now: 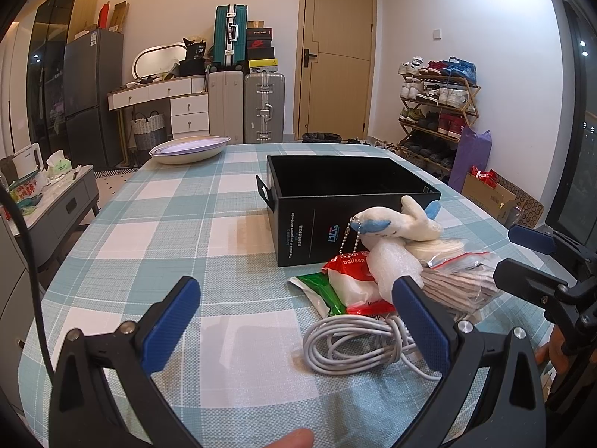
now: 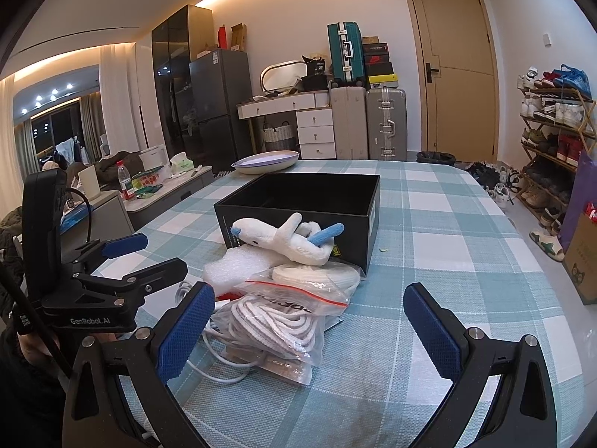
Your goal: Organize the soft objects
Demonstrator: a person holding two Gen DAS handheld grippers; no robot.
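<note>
A pile of soft things lies in front of an open black box. On top is a white and blue plush toy with a bead chain. Under it are white foam wrap, a red and white balloon pack, a zip bag of grey-white laces and a coiled white cable. My left gripper is open and empty, just short of the pile. My right gripper is open and empty, its left pad next to the zip bag.
The checked tablecloth covers the table. A shallow oval dish sits at the far edge. The right gripper shows at the right of the left wrist view; the left gripper shows at the left of the right wrist view.
</note>
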